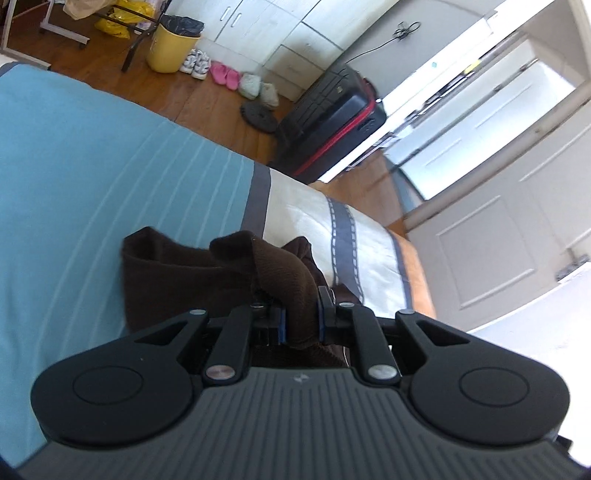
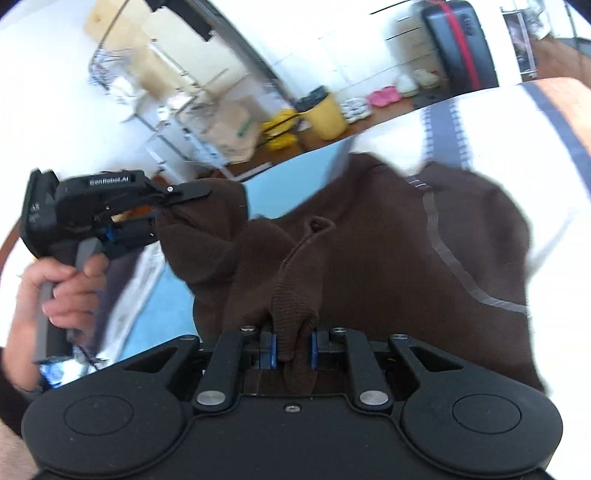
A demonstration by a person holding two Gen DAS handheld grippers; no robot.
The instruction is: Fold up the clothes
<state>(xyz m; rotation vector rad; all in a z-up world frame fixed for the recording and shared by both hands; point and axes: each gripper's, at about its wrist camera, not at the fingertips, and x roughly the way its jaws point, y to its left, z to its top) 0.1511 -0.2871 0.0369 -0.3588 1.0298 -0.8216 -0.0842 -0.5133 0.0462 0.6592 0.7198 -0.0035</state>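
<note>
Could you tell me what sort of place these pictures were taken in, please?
Most likely a bedroom in a home: a bed with a blue striped cover, white cupboards along the wall, and shoes and a suitcase on the wooden floor.

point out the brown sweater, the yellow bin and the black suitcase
brown sweater [image 2: 369, 240], right wrist view, on the middle of the knit body
yellow bin [image 1: 170, 48], left wrist view, on its yellow side wall
black suitcase [image 1: 332, 118], left wrist view, on its dark shell
</note>
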